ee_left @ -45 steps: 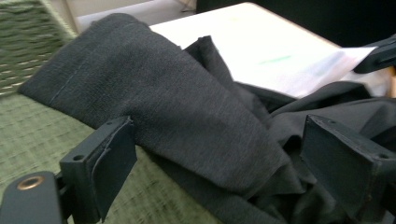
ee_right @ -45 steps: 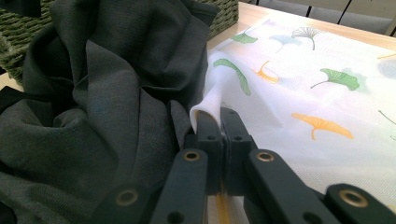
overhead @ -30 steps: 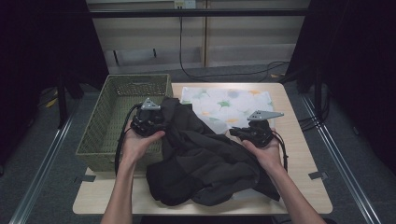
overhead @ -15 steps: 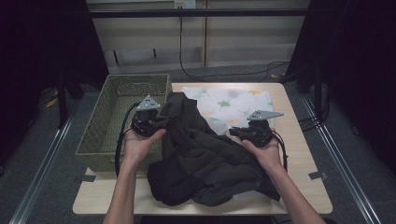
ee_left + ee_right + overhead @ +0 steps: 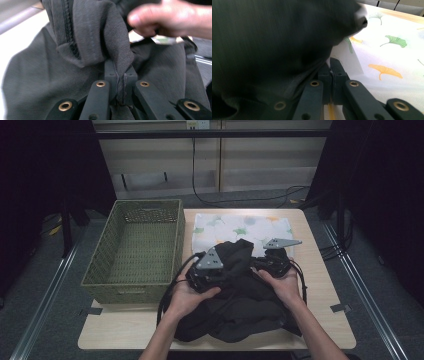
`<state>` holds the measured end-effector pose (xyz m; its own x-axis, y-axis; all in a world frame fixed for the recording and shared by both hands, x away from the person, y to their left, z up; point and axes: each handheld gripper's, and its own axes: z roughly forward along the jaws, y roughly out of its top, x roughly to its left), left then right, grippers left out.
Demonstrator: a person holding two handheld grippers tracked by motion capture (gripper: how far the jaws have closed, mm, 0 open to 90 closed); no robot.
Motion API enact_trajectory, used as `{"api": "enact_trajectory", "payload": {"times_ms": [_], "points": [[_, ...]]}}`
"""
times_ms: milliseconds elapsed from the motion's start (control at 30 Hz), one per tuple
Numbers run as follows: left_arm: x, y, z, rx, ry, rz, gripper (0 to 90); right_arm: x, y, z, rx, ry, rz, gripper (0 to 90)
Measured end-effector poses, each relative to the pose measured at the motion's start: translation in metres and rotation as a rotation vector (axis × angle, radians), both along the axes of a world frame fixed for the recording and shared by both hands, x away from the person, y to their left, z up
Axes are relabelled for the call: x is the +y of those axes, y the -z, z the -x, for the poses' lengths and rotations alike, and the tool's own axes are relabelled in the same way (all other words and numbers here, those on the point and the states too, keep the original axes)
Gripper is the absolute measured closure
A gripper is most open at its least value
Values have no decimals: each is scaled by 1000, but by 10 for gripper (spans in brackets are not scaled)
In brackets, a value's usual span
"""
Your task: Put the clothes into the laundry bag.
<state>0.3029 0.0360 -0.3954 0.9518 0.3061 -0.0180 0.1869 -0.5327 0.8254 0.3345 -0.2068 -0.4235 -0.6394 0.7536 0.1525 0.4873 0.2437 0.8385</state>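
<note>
Dark garment (image 5: 235,310) heaped on desk (image 5: 320,330) toward near edge, top fold raised at mid-desk over leaf-print cloth (image 5: 240,226). Pinched at both upper corners: left gripper (image 5: 210,272) jaws just closed on seam, right gripper (image 5: 272,262) jaws closed on hem. Grips close together; basket (image 5: 135,247) leftward, nearer left hand.

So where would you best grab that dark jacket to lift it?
By a folded, stitched edge, from the side. The left gripper already pinches the dark jacket at a hem fold beside the zipper, where doubled cloth gives the jaws something thin to bite.
</note>
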Motion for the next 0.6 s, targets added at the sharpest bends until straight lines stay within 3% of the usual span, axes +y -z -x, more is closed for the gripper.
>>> {"api": "enact_trajectory", "payload": {"times_ms": [100, 133, 233, 333, 367, 400, 567, 600], "points": [[-6, 12, 2, 27, 26, -7, 861, -1, 0, 0, 0, 4, -1, 891], [-12, 24, 4, 48, 46, -15, 861, -2, 1, -1, 5, 10, -3, 892], [-18, 37, 8, 58, 74, -35, 861, -5, -1, -1, 0, 18, -10, 893], [-32, 57, 16, 54, 126, -141, 862, -6, -3, -2, -3, 24, -17, 893], [-36, 64, 18, 67, 146, -152, 861, -6, -3, -2, -4, 28, -23, 893], [-43, 71, 24, 64, 161, -199, 862, -6, -6, -2, -14, 26, -27, 893], [-45, 76, 27, 67, 173, -200, 863, -8, -19, 0, -53, 26, -47, 895], [-46, 74, 30, 36, 140, -271, 864, -7, -28, 4, -79, 25, -57, 895]]}}
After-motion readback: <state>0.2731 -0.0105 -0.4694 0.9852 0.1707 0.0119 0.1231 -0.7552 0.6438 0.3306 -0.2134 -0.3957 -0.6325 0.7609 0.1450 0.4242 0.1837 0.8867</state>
